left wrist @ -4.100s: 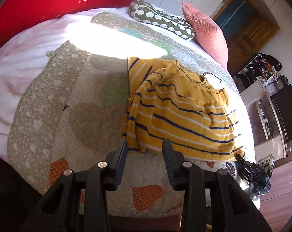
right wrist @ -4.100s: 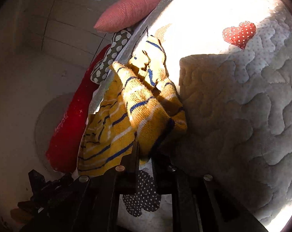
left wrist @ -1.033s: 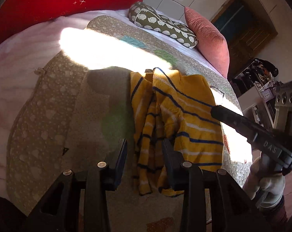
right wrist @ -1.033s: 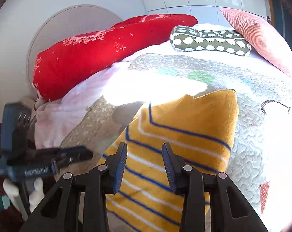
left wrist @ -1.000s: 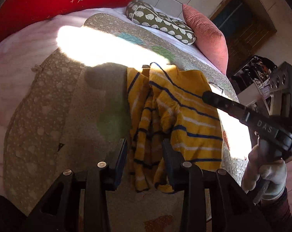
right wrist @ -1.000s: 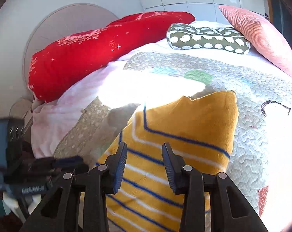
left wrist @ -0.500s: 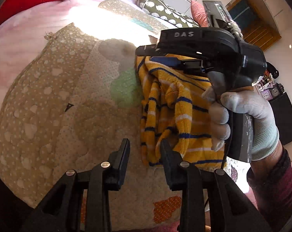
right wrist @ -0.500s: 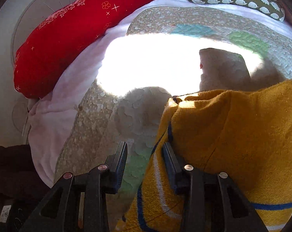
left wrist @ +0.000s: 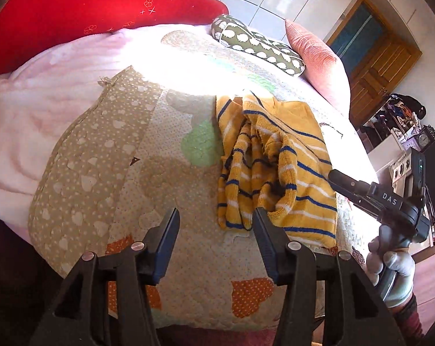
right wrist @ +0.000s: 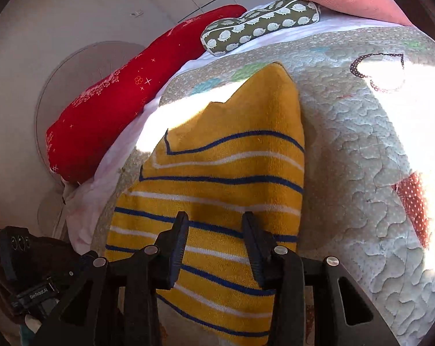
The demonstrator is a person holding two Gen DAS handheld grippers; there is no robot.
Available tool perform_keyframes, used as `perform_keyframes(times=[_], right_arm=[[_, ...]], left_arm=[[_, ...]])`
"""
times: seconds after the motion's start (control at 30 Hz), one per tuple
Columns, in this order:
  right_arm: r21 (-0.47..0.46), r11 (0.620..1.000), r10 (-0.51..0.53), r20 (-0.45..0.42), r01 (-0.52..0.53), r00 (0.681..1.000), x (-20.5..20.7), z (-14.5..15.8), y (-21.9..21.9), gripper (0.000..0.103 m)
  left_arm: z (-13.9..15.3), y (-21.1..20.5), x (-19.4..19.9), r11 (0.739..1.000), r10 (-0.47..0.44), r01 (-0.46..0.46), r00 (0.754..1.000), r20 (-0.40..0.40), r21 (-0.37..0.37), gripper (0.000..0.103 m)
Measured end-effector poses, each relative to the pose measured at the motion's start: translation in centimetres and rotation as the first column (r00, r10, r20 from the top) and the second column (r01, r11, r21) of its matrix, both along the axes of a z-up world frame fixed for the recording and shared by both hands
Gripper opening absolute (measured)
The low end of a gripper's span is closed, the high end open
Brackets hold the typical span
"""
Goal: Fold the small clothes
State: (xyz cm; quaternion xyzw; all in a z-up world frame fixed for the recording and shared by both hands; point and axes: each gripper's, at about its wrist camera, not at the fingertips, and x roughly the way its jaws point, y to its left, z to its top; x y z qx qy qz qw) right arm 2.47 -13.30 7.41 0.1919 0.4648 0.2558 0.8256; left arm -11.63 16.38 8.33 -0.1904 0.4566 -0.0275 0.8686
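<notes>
A small yellow sweater (left wrist: pixel 278 170) with blue and white stripes lies folded lengthwise on the quilt (left wrist: pixel 131 155), its left side bunched with a sleeve on top. My left gripper (left wrist: pixel 216 216) is open and empty, just short of the sweater's near edge. My right gripper (right wrist: pixel 216 222) is open and empty, hovering over the sweater (right wrist: pixel 229 173) near its hem. The right gripper also shows in the left wrist view (left wrist: pixel 361 187), at the sweater's right edge, held by a gloved hand.
A red pillow (left wrist: pixel 87 14), a green patterned bolster (left wrist: pixel 257 46) and a pink pillow (left wrist: pixel 318 63) lie along the bed's far side. A pink blanket (left wrist: pixel 21 121) lies to the left. A wooden door (left wrist: pixel 376 66) and cluttered furniture (left wrist: pixel 404 132) stand to the right.
My right gripper has pulled back from the sweater's far edge to its near right side. My left gripper has backed off and opened wider. The sweater stays folded over.
</notes>
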Motion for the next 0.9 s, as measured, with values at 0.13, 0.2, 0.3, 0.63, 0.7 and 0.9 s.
perform_keyframes(times=[0.13, 0.2, 0.3, 0.63, 0.7, 0.9], right_arm=[[0.016, 0.997, -0.073, 0.027, 0.072, 0.997, -3.1, 0.1, -2.1, 0.043], [0.018, 0.996, -0.086, 0.044, 0.085, 0.995, -4.6, 0.3, -2.6, 0.043], [-0.017, 0.994, -0.103, 0.094, 0.105, 0.99, -7.1, 1.3, -3.0, 0.045], [-0.111, 0.979, -0.153, 0.175, 0.174, 0.973, -12.2, 2.2, -4.7, 0.053], [-0.126, 0.974, -0.161, 0.182, 0.186, 0.97, -12.7, 2.1, -5.0, 0.055], [-0.131, 0.972, -0.174, 0.17, 0.197, 0.97, -13.5, 1.4, -5.5, 0.055]], left_arm=[[1.7, -1.7, -1.3, 0.994, 0.013, -0.018, 0.999, 0.051, 0.106, 0.058], [2.8, -2.7, -2.1, 0.984, 0.025, -0.042, 0.995, 0.099, 0.176, 0.061], [4.7, -4.3, -3.4, 0.947, 0.058, -0.12, 0.976, 0.209, 0.299, 0.08], [8.7, -10.0, -6.3, 0.777, 0.065, -0.327, 0.891, 0.449, 0.538, 0.103], [8.8, -10.7, -6.2, 0.781, 0.051, -0.311, 0.896, 0.441, 0.541, 0.103], [8.4, -12.3, -6.3, 0.824, 0.023, -0.237, 0.922, 0.387, 0.515, 0.103]])
